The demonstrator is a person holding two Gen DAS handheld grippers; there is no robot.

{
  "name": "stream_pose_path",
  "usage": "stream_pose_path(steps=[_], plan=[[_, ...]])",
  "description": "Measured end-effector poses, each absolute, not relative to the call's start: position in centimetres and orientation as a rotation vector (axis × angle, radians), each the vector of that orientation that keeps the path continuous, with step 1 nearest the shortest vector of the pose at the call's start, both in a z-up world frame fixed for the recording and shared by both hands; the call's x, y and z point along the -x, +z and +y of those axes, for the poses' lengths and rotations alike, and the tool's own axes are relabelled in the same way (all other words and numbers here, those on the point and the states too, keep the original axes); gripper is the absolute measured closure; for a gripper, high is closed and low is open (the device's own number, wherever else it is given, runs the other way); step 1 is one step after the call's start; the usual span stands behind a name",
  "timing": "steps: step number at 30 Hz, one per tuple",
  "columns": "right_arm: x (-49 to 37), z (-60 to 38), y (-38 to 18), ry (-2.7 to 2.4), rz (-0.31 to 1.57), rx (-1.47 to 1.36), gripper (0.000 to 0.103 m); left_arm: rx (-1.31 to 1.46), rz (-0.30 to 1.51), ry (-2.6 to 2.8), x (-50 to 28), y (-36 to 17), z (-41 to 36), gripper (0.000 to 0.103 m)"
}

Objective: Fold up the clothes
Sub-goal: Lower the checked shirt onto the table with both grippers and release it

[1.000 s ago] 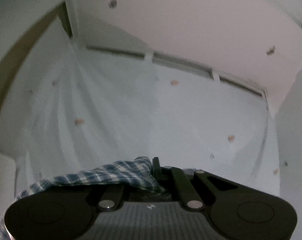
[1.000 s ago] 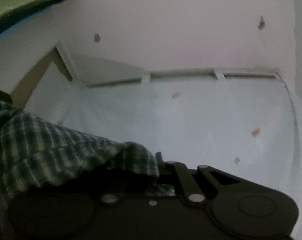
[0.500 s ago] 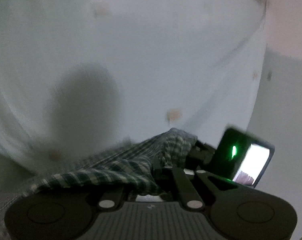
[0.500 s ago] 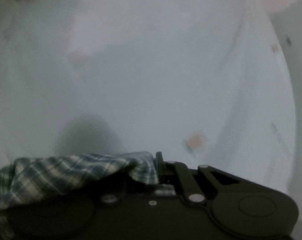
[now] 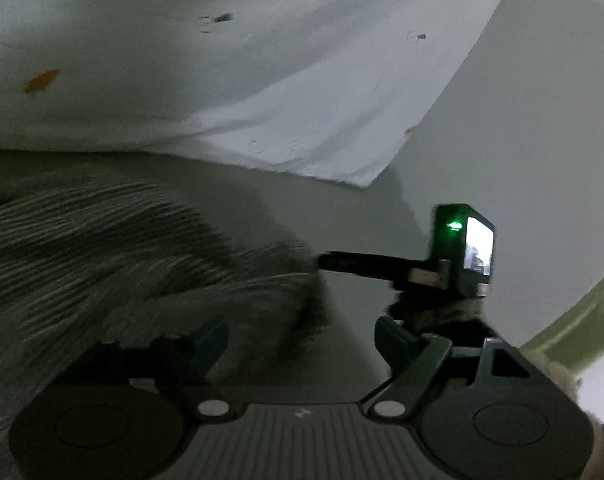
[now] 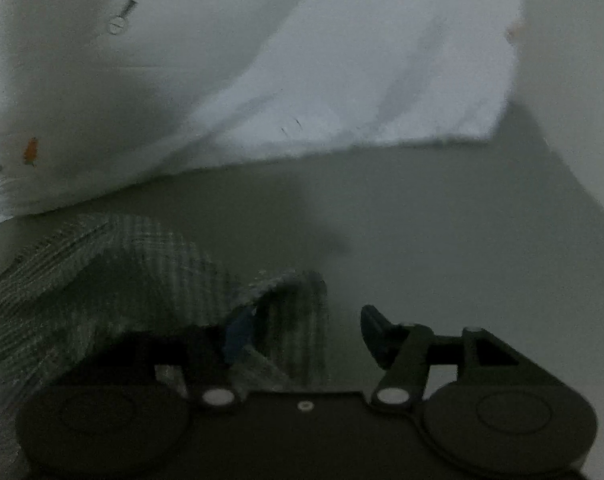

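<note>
A pale grey-green surface (image 6: 421, 220) spreads ahead of my jaws, with a white carrot-print sheet (image 5: 262, 80) hanging beyond it. Both pairs have just been opening. My left gripper (image 5: 302, 340) stands spread, and the blue-and-white checked cotton garment (image 5: 122, 260) lies loose against its left finger. My right gripper (image 6: 305, 332) is released too, though a fold drapes over its left finger. The risk is snagging: if I pull back, cloth caught on a finger may drag and spoil the fold.
</note>
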State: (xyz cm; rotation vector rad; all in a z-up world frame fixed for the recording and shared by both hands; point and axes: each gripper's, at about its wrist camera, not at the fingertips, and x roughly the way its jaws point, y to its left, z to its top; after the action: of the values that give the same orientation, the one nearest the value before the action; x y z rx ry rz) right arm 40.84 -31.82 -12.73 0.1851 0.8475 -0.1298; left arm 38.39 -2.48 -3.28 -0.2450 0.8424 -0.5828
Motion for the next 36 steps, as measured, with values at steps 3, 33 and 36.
stream_pose_path(steps=[3,33,36], plan=[[-39.1,-31.1,-12.8,-0.207,0.859,-0.244,0.04,0.255,0.863,-0.493,-37.2,-3.8,3.4,0.019],[-32.5,-14.7,-17.7,0.062,1.041,-0.292,0.103,0.278,1.18,0.0,-33.7,-13.9,10.6,0.019],[-31.1,-19.5,-14.8,0.036,0.97,-0.246,0.103,0.315,1.143,-0.036,-33.1,-11.7,8.3,0.019]])
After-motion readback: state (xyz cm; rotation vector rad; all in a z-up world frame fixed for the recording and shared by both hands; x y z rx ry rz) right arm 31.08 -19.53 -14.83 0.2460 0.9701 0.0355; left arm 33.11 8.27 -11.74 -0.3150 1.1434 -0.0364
